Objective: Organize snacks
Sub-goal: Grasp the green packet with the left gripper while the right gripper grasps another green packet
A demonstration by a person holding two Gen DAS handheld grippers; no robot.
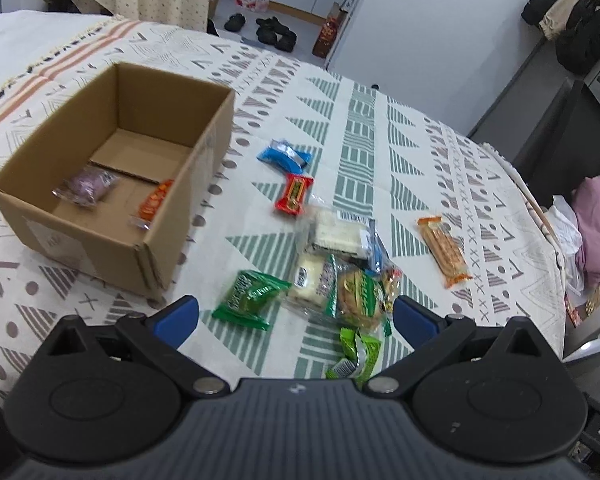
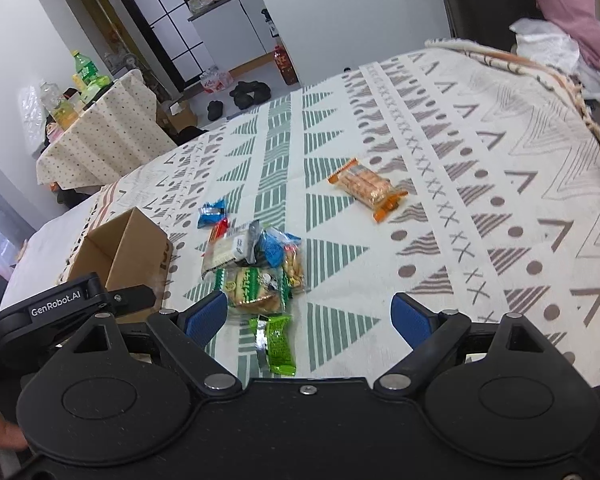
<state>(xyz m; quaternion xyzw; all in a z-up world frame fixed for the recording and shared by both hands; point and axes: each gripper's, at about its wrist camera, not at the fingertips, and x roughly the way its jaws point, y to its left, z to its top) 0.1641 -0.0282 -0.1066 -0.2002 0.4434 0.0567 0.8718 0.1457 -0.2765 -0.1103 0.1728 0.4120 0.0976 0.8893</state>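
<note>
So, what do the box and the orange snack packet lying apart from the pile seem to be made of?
The box looks like matte brown corrugated cardboard, since folded flaps show. The orange snack packet seems to be glossy clear plastic film with crimped orange ends; biscuits show through.

At left of the frame a cardboard box [image 1: 112,168] held two snacks; wrapped snacks [image 1: 332,264] lay centre, beyond the wide-spread left gripper [image 1: 296,318].

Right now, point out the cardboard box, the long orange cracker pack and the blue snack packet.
cardboard box [image 1: 100,236]: left wrist view, near outer wall.
long orange cracker pack [image 2: 367,188]: right wrist view, wrapper middle.
blue snack packet [image 1: 285,155]: left wrist view, wrapper middle.
</note>
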